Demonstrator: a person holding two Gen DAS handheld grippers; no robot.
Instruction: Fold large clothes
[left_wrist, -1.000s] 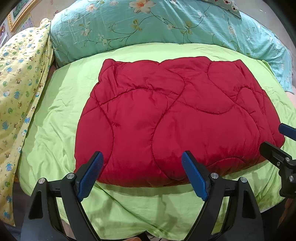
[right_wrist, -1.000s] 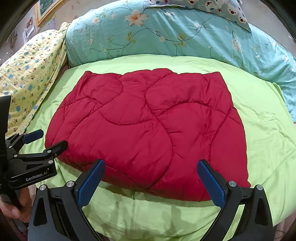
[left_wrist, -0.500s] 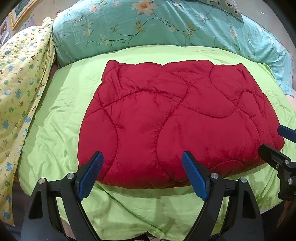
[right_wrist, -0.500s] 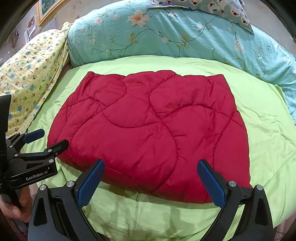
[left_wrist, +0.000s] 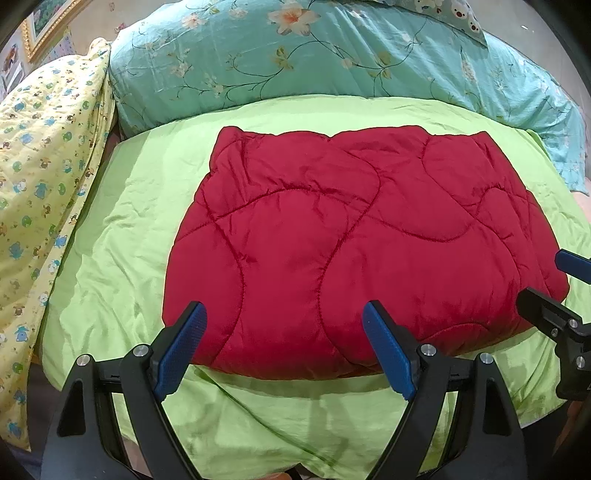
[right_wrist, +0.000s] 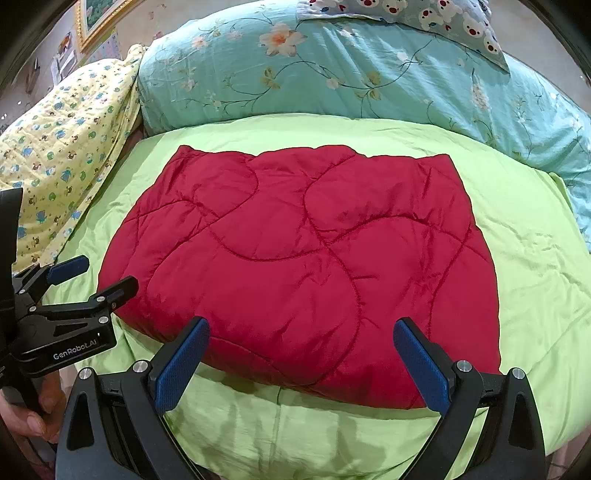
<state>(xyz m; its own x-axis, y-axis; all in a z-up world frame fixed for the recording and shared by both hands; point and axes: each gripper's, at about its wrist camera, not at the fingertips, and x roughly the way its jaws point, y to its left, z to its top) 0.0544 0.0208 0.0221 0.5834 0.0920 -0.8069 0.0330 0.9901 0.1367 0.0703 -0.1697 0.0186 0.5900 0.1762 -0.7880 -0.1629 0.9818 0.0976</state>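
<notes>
Broadly, we see a bed (left_wrist: 122, 229) under a lime-green cover, a teal floral duvet (left_wrist: 332, 59) bunched along its far edge and a yellow printed quilt (left_wrist: 40, 155) down its left edge. At the bed's middle, reaching toward the near edge, lies the folded red quilted garment (left_wrist: 354, 251), flat and free of both tools. Our left tool (left_wrist: 284, 347) and right tool (right_wrist: 299, 358) hover above the near edge, jaws spread wide, gripping nothing.
</notes>
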